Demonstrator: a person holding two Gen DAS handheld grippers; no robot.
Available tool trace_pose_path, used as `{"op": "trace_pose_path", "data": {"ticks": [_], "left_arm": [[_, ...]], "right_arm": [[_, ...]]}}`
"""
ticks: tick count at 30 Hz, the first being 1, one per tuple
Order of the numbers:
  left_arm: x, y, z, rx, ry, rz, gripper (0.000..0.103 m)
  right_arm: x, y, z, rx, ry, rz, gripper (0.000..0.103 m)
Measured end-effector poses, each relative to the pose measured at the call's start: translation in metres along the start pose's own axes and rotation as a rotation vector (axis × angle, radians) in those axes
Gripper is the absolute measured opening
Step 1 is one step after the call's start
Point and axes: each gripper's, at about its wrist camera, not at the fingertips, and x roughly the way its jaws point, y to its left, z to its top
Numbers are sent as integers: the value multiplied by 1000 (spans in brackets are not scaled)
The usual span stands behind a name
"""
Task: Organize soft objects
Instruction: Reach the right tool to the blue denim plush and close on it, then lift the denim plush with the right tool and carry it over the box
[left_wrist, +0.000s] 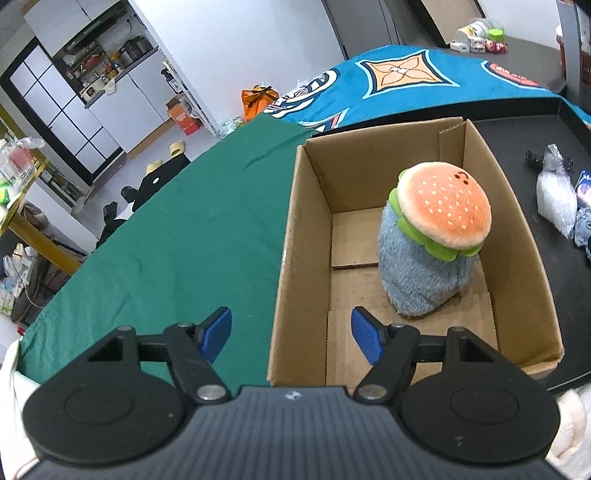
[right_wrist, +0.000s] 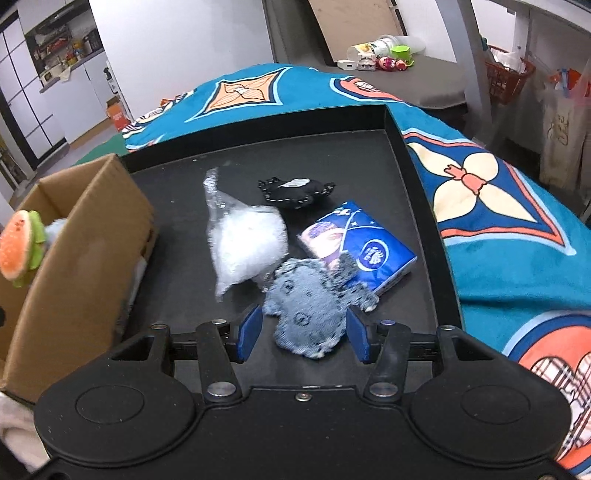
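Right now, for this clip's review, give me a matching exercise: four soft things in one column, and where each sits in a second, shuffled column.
Things:
1. burger plush
2. blue tissue pack
3. clear plastic bag
4. grey-blue knitted cloth

Places:
A. on the black tray, nearest the right hand-held gripper
B. inside the cardboard box
C. on the tray, between box and tissue pack
D. on the tray, partly under the cloth

Pairs: 1-B, 2-D, 3-C, 4-A

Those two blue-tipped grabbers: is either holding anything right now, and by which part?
No. The left gripper is open over the cardboard box wall. The right gripper straddles the grey knitted cloth without pinching it.
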Motion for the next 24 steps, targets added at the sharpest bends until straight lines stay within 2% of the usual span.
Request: {"op": "trace_pose_path", "data": {"ticks": [5, 6, 10, 24], "left_arm": [[4, 0, 3, -11, 20, -4, 70], [5, 1, 4, -19, 26, 1, 70], [6, 2, 4, -27, 38, 0, 70], [-5, 7, 1, -49, 1, -2, 70]], "right_arm": [[9, -3, -3, -8, 10, -9, 48], [11, -2, -4, -12, 13, -12, 40], [9, 4, -5, -68, 4, -24, 26], [-20, 11, 0, -90, -11, 36, 23]]}}
